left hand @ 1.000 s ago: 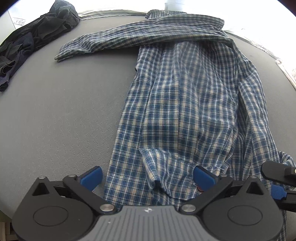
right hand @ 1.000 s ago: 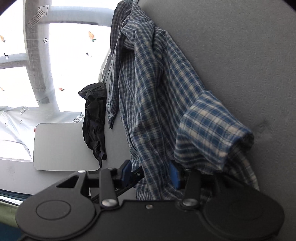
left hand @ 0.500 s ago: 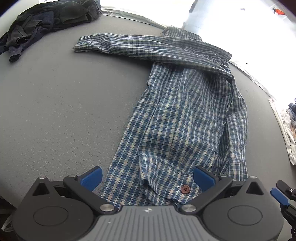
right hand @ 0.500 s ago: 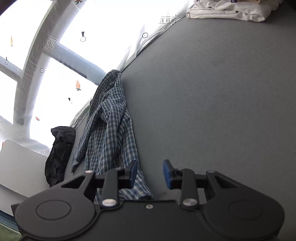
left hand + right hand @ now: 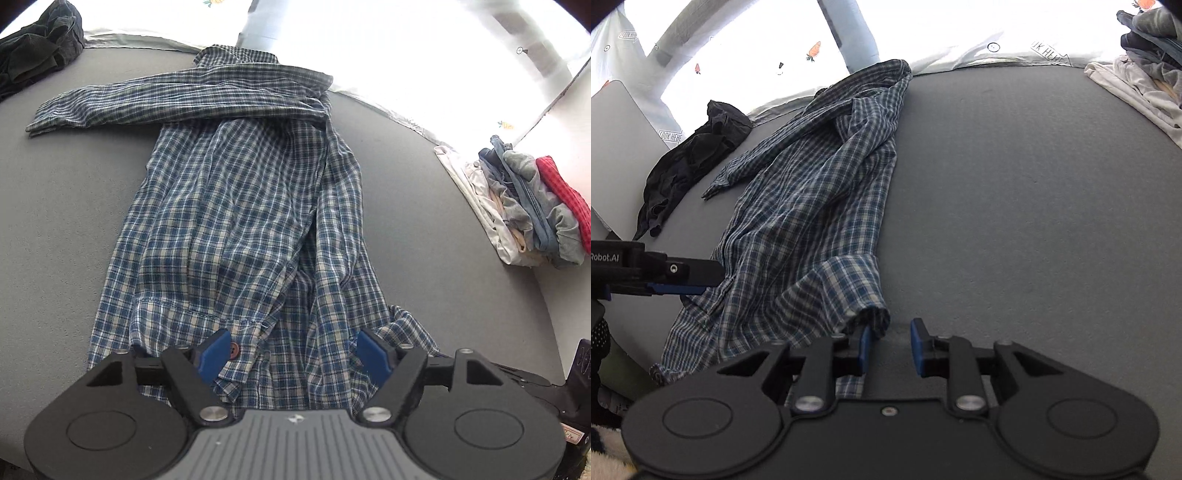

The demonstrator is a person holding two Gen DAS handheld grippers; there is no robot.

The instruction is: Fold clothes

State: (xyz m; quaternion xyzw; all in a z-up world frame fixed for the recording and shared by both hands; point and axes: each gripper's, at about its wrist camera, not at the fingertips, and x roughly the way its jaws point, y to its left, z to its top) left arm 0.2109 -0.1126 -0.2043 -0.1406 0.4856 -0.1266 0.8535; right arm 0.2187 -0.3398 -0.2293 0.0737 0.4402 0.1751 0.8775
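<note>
The plaid shirt [image 5: 236, 206] lies on the grey mat [image 5: 66, 229], occupying the centre of the left wrist view. Its long axis runs from the lower edge of that frame, at the hem, to the upper centre, at the collar. One sleeve [image 5: 147, 107] is folded across the top of the garment and points to the upper left of the frame. In the right wrist view the shirt [image 5: 812, 206] sits left of centre, its long axis running from lower left to upper centre.

The fabric is a thin woven check in blue, navy and off-white, creased lengthwise. A brown button [image 5: 234, 348] shows at the hem. A turned-back cuff or hem corner [image 5: 849, 291] forms a rounded roll near the lower centre of the right wrist view. The mat surface is matte and finely textured.

The left gripper [image 5: 295, 350] is spread wide over the hem, its blue pads [image 5: 216, 350] apart and clamping nothing. The right gripper [image 5: 891, 345] has its fingers parted with a moderate gap; the left pad [image 5: 866, 343] is at the edge of the rolled fabric, and contact cannot be confirmed.

A dark clothing heap [image 5: 33, 55] lies at the upper left of the left wrist view. A stack of folded clothes [image 5: 528, 206] stands at the right edge.
</note>
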